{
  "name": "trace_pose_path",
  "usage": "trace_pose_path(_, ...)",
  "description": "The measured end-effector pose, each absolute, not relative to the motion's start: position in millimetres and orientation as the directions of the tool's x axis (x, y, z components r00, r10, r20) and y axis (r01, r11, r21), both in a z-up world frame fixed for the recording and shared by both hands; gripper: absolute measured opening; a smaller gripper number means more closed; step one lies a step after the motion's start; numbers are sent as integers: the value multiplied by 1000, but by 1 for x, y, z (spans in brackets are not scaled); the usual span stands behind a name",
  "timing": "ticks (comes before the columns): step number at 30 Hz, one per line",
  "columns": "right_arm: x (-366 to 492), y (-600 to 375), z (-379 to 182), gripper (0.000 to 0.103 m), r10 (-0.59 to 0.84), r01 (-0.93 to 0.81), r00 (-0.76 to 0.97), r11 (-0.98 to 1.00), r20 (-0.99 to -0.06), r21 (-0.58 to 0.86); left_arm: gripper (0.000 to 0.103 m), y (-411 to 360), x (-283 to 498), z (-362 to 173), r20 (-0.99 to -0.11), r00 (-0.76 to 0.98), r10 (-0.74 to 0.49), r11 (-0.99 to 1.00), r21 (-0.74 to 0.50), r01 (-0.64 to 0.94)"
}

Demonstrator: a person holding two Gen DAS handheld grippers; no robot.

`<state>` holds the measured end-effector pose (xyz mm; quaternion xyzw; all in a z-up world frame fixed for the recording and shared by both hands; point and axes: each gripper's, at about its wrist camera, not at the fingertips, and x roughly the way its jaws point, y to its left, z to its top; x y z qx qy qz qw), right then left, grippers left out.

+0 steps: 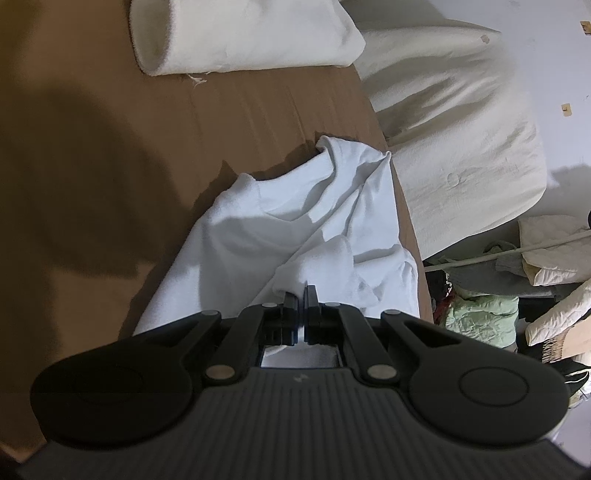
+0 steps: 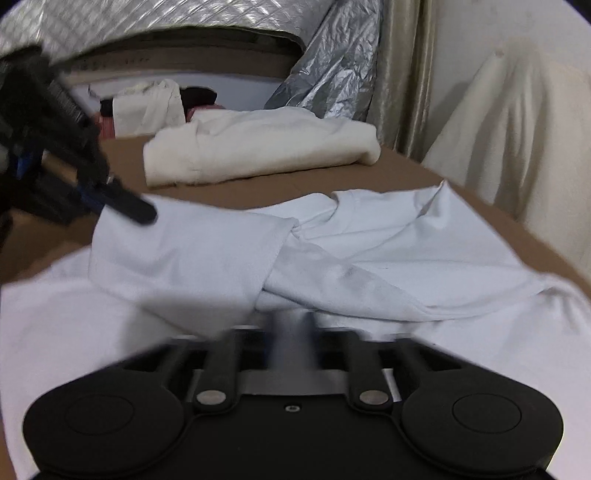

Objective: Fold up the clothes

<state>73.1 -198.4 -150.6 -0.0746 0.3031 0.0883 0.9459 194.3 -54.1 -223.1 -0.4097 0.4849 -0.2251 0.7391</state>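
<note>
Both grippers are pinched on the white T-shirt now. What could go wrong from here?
1. The white T-shirt is twisted and bunched between the left gripper and the right gripper; pulling apart may tighten the twist instead of flattening it.
2. It lies along the brown table's edge, so slack could slide off.
3. The folded cream garment sits close behind and might get dragged.

A brown table bears two things — a rumpled white shirt and folded cream cloth.
</note>
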Motion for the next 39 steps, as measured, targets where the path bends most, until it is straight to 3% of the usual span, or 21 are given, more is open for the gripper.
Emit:
trace_pose_path(5, 59, -239, -131, 0, 103, -96, 817, 994, -567, 42, 1, -54, 194, -224, -538, 425, -729, 568, -821, -64)
trace_pose_path(11, 12, -334, -89, 0, 25, 38, 794, 995, -608, 89, 1, -62, 187, -221, -552, 394, -735, 592, -806, -25)
trace_pose_path(17, -82, -445, -56, 0, -192, 312, 757, 946, -625, 88, 2, -74, 184, -219, -583, 378, -719, 631, -775, 7)
trace_pose_path(23, -193, -543, -61, 0, -426, 592, 683, 799, -593, 108, 2, -83, 184, -217, -593, 392, -703, 653, -757, 27)
trace_pose_path(28, -253, -587, -80, 0, -544, 719, 597, 688, -590, 93, 2, -93, 184, -208, -559, 419, -715, 642, -763, 79)
trace_pose_path(31, -264, -585, -106, 10, -567, 715, 517, 698, -642, -41, 6, -102, 183, -203, -577, 427, -696, 676, -728, 118)
trace_pose_path(33, -273, -578, -119, 19, -575, 709, 500, 701, -648, -75, 16, -106, 182, -202, -600, 427, -676, 704, -697, 135)
trace_pose_path(35, -285, -570, -116, 76, -576, 743, 495, 669, -650, -27, 26, -108, 181, -203, -608, 414, -677, 707, -695, 135)
trace_pose_path(36, -295, -565, -112, 83, -563, 746, 510, 665, -651, 9, 31, -109, 181, -204, -612, 409, -677, 707, -694, 133)
trace_pose_path(39, -322, -547, -100, 84, -530, 739, 564, 666, -633, 100, 45, -109, 179, -204, -618, 409, -671, 714, -688, 132)
